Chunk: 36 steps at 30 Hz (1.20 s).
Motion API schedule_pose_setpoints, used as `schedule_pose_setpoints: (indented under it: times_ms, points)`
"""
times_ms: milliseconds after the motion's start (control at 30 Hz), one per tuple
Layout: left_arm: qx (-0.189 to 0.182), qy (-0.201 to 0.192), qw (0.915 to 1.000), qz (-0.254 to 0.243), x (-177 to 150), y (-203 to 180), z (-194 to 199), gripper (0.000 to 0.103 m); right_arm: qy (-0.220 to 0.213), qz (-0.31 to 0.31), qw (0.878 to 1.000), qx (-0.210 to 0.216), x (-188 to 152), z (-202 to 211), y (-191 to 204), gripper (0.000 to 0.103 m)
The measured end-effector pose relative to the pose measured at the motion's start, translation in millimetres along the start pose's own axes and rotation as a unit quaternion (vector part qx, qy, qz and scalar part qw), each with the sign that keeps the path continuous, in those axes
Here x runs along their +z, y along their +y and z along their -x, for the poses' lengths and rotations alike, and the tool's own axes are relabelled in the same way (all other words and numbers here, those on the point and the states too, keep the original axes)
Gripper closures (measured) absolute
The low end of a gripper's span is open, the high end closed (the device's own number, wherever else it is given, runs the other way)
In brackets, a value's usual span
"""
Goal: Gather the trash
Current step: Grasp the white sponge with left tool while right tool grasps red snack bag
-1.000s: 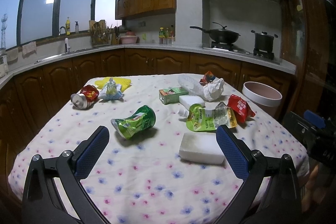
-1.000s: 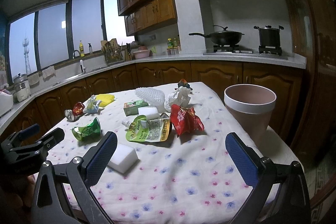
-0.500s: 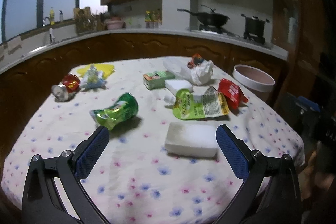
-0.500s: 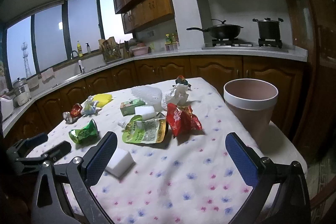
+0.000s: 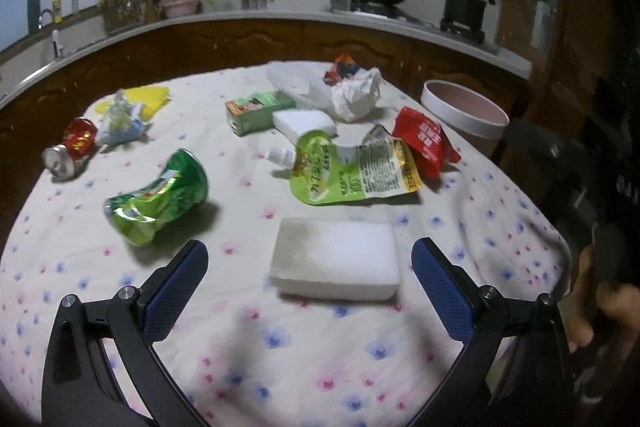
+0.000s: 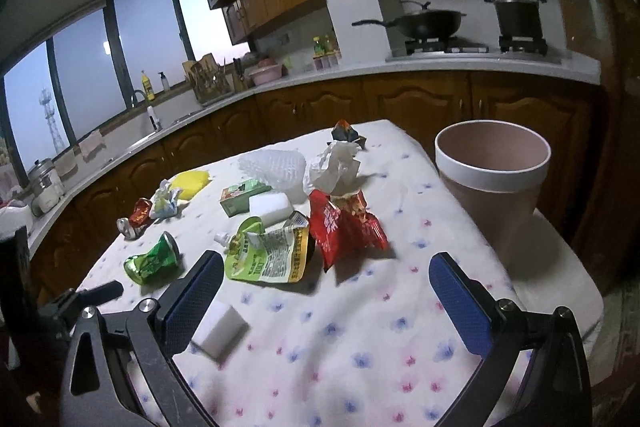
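Note:
Trash lies scattered on a flowered tablecloth. A white sponge block sits just ahead of my left gripper, which is open with nothing between its fingers. Further off are a crushed green can, a green pouch, a red wrapper, a crushed red can and crumpled white paper. My right gripper is open above the cloth, short of the red wrapper and green pouch. A pink bin stands at the table's right edge.
A green carton, a second white sponge, a yellow cloth and white foam netting also lie on the table. Kitchen counters with a wok and pot run behind. A hand shows at the right.
My left gripper has moved forward and down toward the white sponge block, which now looks larger between the fingers. My right gripper has edged closer to the table. Both stay open.

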State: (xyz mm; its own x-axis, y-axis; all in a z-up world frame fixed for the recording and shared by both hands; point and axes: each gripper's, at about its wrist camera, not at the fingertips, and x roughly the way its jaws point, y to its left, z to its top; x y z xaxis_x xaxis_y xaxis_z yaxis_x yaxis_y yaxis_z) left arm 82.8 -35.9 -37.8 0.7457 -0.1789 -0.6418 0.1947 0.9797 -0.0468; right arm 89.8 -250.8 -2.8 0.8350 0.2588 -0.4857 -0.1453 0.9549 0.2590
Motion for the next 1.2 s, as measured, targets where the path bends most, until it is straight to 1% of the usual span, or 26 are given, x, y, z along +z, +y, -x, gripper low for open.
schedule_pose_setpoints:
  times_ms: [67,133,200,367,433,500,533,567,600,633,667,700,733,800,900,1033,1200]
  points:
    - [-0.006,0.016,0.9998,-0.006,1,-3,-9,0.000,0.009,-0.001,1.000,0.004,6,-9,-2,0.008]
    - [-0.001,0.027,0.9995,-0.014,2,-6,-17,0.000,0.022,0.000,1.000,0.008,13,-22,-3,0.014]
    - [0.006,0.038,0.9991,-0.020,3,-7,-25,0.000,0.035,0.000,0.999,0.010,18,-32,-5,0.023]
    - [0.005,0.058,0.9980,-0.024,6,-3,-43,0.000,0.067,0.025,0.997,0.010,31,-60,-4,0.033]
    - [-0.002,0.062,0.9977,-0.026,8,-2,-46,0.000,0.084,0.033,0.996,0.011,33,-73,-3,0.038]
    - [-0.002,0.061,0.9976,-0.033,9,-4,-48,0.000,0.096,0.042,0.994,0.005,34,-87,-4,0.048]
    - [-0.001,0.061,0.9975,-0.037,10,-5,-48,0.000,0.103,0.046,0.994,0.001,34,-93,-4,0.051]
    - [-0.005,0.063,0.9971,-0.041,10,-6,-49,0.001,0.110,0.047,0.993,-0.002,33,-98,-5,0.057]
    - [-0.012,0.065,0.9969,-0.042,10,-7,-51,0.008,0.118,0.048,0.992,-0.006,32,-104,-7,0.064]
    - [-0.022,0.068,0.9965,-0.043,10,-9,-51,0.011,0.127,0.048,0.991,-0.010,31,-109,-9,0.068]
    - [-0.037,0.074,0.9957,-0.043,9,-9,-52,0.019,0.133,0.045,0.990,-0.010,30,-113,-11,0.079]
    - [-0.045,0.076,0.9951,-0.043,9,-11,-53,0.022,0.133,0.041,0.990,-0.007,29,-114,-13,0.080]
    - [-0.041,0.073,0.9954,-0.048,9,-12,-51,0.022,0.130,0.042,0.991,-0.006,29,-113,-14,0.080]
    - [-0.039,0.067,0.9954,-0.057,9,-16,-49,0.024,0.123,0.044,0.991,-0.006,30,-108,-14,0.088]
    - [-0.047,0.064,0.9956,-0.050,11,-13,-48,0.027,0.117,0.035,0.992,0.008,33,-103,-16,0.093]
    - [-0.057,0.059,0.9960,-0.036,19,-7,-44,0.028,0.103,0.027,0.994,0.014,37,-93,-17,0.094]
    - [-0.076,0.044,0.9960,-0.013,38,1,-35,0.028,0.086,0.007,0.996,0.025,46,-78,-26,0.094]
